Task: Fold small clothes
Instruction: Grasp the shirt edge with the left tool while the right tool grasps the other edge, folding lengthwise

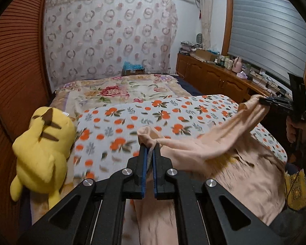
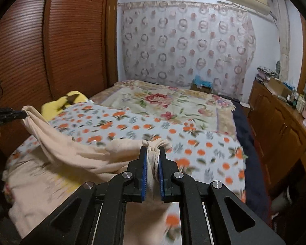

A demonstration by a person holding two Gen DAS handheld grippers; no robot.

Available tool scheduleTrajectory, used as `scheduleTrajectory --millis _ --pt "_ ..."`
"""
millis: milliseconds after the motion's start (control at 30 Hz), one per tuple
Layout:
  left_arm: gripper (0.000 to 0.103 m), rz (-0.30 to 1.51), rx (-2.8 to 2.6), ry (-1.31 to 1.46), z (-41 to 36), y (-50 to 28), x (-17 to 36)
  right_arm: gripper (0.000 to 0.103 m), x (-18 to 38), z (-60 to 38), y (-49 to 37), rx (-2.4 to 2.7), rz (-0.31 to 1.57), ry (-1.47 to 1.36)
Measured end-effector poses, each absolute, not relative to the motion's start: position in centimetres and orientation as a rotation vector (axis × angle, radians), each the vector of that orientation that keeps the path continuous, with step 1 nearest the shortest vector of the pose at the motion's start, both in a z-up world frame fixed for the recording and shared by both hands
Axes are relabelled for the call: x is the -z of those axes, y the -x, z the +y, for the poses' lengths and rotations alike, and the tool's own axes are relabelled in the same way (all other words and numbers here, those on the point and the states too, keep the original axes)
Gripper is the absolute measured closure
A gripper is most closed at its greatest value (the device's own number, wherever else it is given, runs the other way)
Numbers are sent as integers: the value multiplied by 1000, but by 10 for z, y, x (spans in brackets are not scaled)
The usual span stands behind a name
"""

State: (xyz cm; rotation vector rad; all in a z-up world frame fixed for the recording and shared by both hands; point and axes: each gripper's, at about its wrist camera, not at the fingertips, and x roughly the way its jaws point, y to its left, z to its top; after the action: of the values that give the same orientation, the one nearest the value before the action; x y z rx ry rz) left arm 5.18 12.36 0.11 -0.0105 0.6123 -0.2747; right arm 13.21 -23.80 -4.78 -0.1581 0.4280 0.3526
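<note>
A peach garment point(image 1: 204, 153) point(image 2: 71, 157) hangs stretched above the board covered in orange-flower cloth point(image 1: 132, 122) point(image 2: 193, 143). My left gripper point(image 1: 150, 146) is shut on one bunched corner of it; the same gripper shows at the left edge of the right wrist view point(image 2: 20, 113). My right gripper point(image 2: 153, 149) is shut on the other bunched corner and appears at the right of the left wrist view point(image 1: 263, 101), with a hand below it. The garment's lower part drapes over the board's near end.
A yellow plush toy point(image 1: 42, 149) point(image 2: 71, 99) lies at the board's left side. A floral blanket point(image 1: 116, 89) covers the bed behind. A wooden cabinet point(image 1: 214, 77) with bottles runs along the right wall. Louvred wardrobe doors point(image 2: 51, 51) stand on the left.
</note>
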Motion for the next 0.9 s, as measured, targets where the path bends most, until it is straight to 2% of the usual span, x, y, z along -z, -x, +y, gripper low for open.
scheduleTrajectory --millis 267,500,700,800,867,900 --pt "97 669 241 22 135 22 21 94 77 -268 -51 -414 475 92" --pt "97 732 225 8 137 39 42 94 88 -289 -11 -432 580 73" --pt "94 775 174 -14 136 36 63 94 119 -293 -15 -405 699 88" --pt "76 769 178 6 140 33 61 93 117 -291 -20 -389 713 103" --pt "56 754 185 6 139 29 57 86 113 -292 -19 -379 708 119" --pt "53 749 186 4 138 28 56 85 109 -291 -20 -371 703 125"
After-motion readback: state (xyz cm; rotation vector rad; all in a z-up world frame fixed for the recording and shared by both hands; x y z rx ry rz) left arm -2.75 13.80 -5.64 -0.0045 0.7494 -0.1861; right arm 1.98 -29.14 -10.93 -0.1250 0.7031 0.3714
